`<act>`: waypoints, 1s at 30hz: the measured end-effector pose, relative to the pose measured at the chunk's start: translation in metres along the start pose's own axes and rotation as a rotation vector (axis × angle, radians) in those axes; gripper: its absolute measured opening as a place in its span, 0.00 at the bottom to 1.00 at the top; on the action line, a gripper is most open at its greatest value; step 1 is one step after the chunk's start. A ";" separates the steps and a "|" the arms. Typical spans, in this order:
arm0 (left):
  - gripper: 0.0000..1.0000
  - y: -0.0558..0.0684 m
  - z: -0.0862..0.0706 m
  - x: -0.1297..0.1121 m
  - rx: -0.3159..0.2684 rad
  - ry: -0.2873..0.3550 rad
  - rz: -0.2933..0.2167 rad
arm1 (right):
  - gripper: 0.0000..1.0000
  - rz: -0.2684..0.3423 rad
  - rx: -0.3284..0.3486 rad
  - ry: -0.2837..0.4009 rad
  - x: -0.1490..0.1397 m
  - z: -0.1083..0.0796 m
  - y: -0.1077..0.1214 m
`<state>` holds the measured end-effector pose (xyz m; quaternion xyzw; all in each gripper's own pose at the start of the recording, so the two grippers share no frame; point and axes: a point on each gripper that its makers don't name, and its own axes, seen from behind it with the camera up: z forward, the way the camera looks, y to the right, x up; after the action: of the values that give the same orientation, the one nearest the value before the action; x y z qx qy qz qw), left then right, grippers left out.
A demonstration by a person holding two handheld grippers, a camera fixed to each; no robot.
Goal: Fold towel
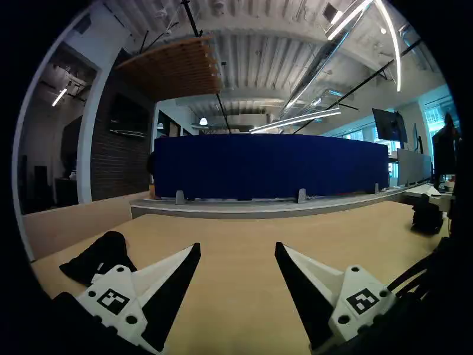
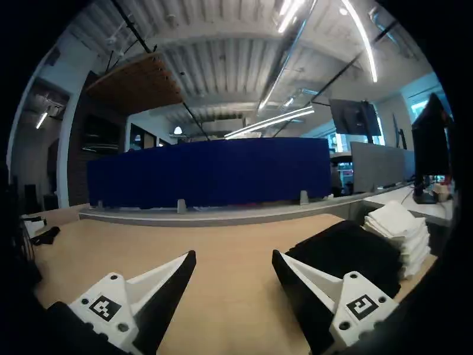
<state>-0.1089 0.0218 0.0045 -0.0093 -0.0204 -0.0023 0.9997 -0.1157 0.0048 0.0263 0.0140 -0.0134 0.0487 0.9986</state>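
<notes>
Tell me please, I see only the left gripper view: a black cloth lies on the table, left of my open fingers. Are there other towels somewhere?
Observer: Yes. In the right gripper view a pile of folded black towels lies on the table, close to the right-hand finger of the right gripper.
Operator: Are there white ones too?
Observer: Yes, a stack of folded white towels sits on the far right, right next to the black pile.
Operator: Is the right gripper holding something?
Observer: No. It is open, and bare table shows between its fingers.
</notes>
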 end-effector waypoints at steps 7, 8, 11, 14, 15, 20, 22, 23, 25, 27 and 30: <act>0.93 0.000 0.000 0.000 0.000 0.000 0.000 | 1.00 -0.030 0.012 0.013 0.000 -0.002 -0.004; 0.93 0.000 0.001 0.000 0.000 0.000 0.000 | 1.00 -0.037 0.015 0.012 0.000 -0.001 -0.006; 0.93 0.000 0.001 0.000 0.000 0.000 0.000 | 1.00 -0.056 0.016 0.012 -0.002 -0.001 -0.010; 0.93 0.000 0.001 -0.001 0.000 0.000 0.000 | 1.00 -0.058 0.011 0.012 -0.004 -0.001 -0.009; 0.93 0.000 0.000 -0.001 0.000 0.000 -0.001 | 1.00 -0.056 0.009 0.013 -0.004 -0.001 -0.008; 0.93 0.000 0.000 -0.001 0.000 0.000 0.000 | 1.00 -0.059 0.011 0.012 -0.005 -0.001 -0.008; 0.93 0.000 0.000 -0.001 0.000 0.000 0.000 | 1.00 -0.059 0.012 0.012 -0.006 0.000 -0.009; 0.93 0.000 0.000 -0.001 0.000 0.000 0.000 | 1.00 -0.059 0.012 0.012 -0.006 0.000 -0.009; 0.93 -0.001 0.000 -0.001 0.000 0.000 0.000 | 1.00 -0.059 0.012 0.012 -0.005 0.000 -0.009; 0.93 -0.001 0.000 -0.001 0.000 0.000 0.001 | 1.00 -0.059 0.012 0.011 -0.005 0.000 -0.009; 0.93 -0.001 0.000 -0.001 0.000 0.000 0.000 | 1.00 -0.059 0.012 0.011 -0.005 0.000 -0.009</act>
<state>-0.1099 0.0213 0.0048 -0.0093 -0.0203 -0.0023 0.9997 -0.1195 -0.0044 0.0262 0.0203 -0.0071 0.0194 0.9996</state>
